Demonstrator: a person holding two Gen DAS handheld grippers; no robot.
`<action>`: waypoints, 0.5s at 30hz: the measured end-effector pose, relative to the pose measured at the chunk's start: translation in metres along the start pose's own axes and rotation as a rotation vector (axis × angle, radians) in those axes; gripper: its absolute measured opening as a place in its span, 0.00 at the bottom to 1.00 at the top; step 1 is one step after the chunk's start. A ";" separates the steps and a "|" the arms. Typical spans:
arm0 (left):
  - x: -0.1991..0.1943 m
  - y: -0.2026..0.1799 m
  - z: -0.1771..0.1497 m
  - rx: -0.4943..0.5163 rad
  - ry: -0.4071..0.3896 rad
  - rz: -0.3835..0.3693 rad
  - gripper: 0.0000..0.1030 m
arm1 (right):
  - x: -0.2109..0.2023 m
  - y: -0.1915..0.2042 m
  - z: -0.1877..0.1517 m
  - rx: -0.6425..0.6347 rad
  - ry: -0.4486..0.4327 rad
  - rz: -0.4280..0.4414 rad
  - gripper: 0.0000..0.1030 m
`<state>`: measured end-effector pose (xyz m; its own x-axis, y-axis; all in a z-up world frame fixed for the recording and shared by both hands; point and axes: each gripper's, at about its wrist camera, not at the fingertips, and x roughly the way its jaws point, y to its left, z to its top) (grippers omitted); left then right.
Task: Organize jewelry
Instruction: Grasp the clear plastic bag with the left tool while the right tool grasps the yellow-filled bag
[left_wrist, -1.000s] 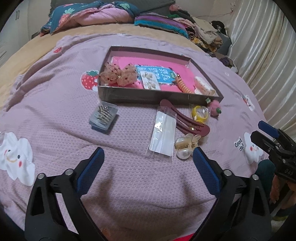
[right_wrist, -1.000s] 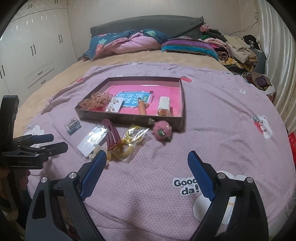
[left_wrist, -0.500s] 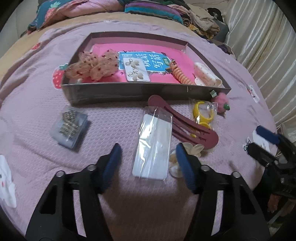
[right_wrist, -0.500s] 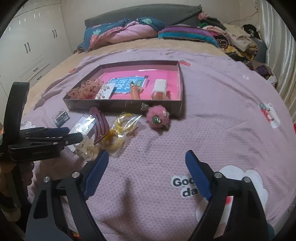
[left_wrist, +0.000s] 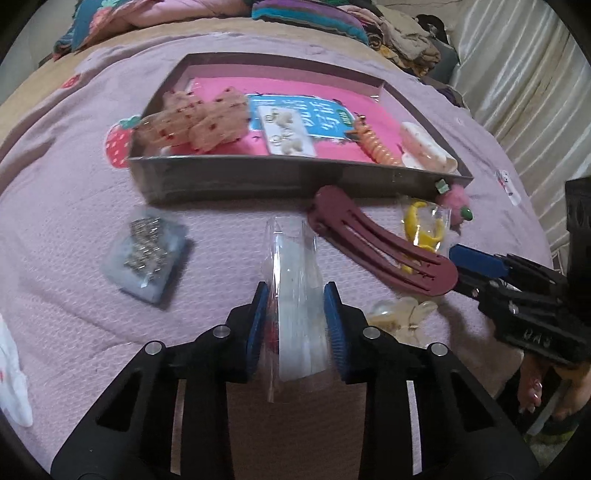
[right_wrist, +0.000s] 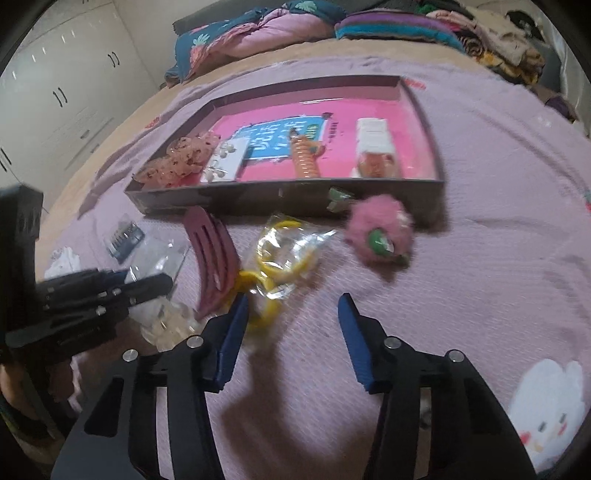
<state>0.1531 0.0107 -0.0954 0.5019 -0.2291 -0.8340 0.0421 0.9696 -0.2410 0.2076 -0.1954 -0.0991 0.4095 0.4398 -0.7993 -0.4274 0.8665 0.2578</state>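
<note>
the clear plastic bag with a white card inside sits between the two blue pads of the left gripper. the pads press on both sides of it, so the left gripper is clenched on the bag. the bag bends up a little in the middle. its far end points at the box, and it is just in front of the box on the bed.

to do this step well, i think the bag should be lifted slowly and kept flat. it is thin and floppy, so a hard squeeze may fold it, and a soft one may let it slip out. it needs to go up over the near wall of the box and then down onto a bare pink spot, not on top of the bows or the earring card.

just right of the bag lies the dark red hair clip, with a pale shell clip near its end. swing the bag away from these so it does not drag them. on the left is a small bag of hair pins.

the right gripper is released, its pads wide apart. it hangs near the yellow rings in a bag, and its left pad is close to them. the pink fluffy ball lies further off by the box corner. it may be best to keep this gripper low and out of the left one's way.
</note>
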 end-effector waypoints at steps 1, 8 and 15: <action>-0.001 0.003 -0.001 -0.007 -0.001 -0.001 0.22 | 0.003 0.002 0.001 -0.002 0.001 0.004 0.44; -0.015 0.012 -0.005 -0.020 -0.025 0.016 0.21 | 0.014 0.016 0.018 -0.029 -0.018 0.017 0.30; -0.035 0.017 -0.003 -0.028 -0.062 0.019 0.21 | 0.004 0.036 0.020 -0.103 -0.071 0.004 0.20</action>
<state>0.1336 0.0348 -0.0722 0.5550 -0.2041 -0.8064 0.0079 0.9707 -0.2402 0.2103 -0.1578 -0.0821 0.4626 0.4619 -0.7567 -0.5082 0.8376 0.2007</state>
